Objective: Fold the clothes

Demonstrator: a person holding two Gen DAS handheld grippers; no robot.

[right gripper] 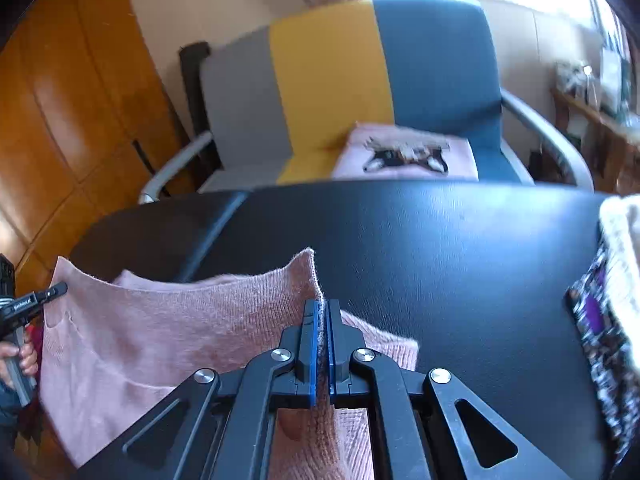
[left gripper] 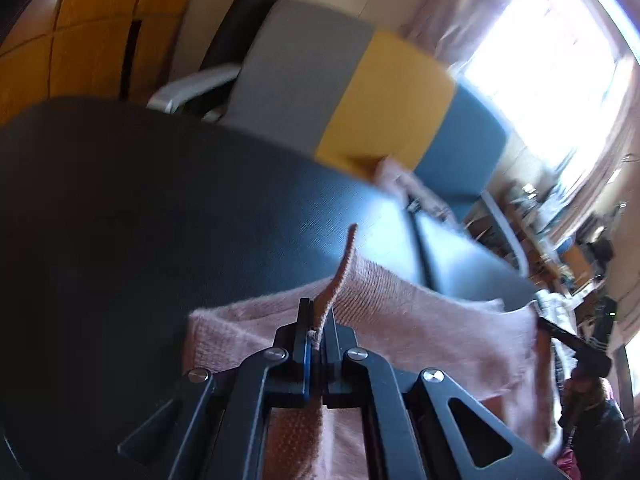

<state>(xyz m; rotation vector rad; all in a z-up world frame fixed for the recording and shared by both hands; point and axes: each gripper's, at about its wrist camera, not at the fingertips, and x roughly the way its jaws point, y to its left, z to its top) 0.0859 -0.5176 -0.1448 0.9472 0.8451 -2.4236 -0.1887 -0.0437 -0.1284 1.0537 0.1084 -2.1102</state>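
Observation:
A pink knit sweater [left gripper: 420,320] hangs stretched between my two grippers above a black table [left gripper: 140,208]. My left gripper [left gripper: 316,312] is shut on one edge of the sweater, with a strip of fabric sticking up past the jaws. My right gripper [right gripper: 323,312] is shut on the other edge of the sweater [right gripper: 180,320]. The left gripper [right gripper: 48,294] shows at the far left of the right wrist view, and the right gripper [left gripper: 568,336] at the right of the left wrist view.
Behind the black table [right gripper: 440,248] stands a grey, yellow and blue bench seat [right gripper: 332,72] with a folded pink garment with a cat print [right gripper: 404,154] on it. A patterned garment pile [right gripper: 612,300] lies at the table's right edge. Wooden cupboards [right gripper: 72,100] stand at the left.

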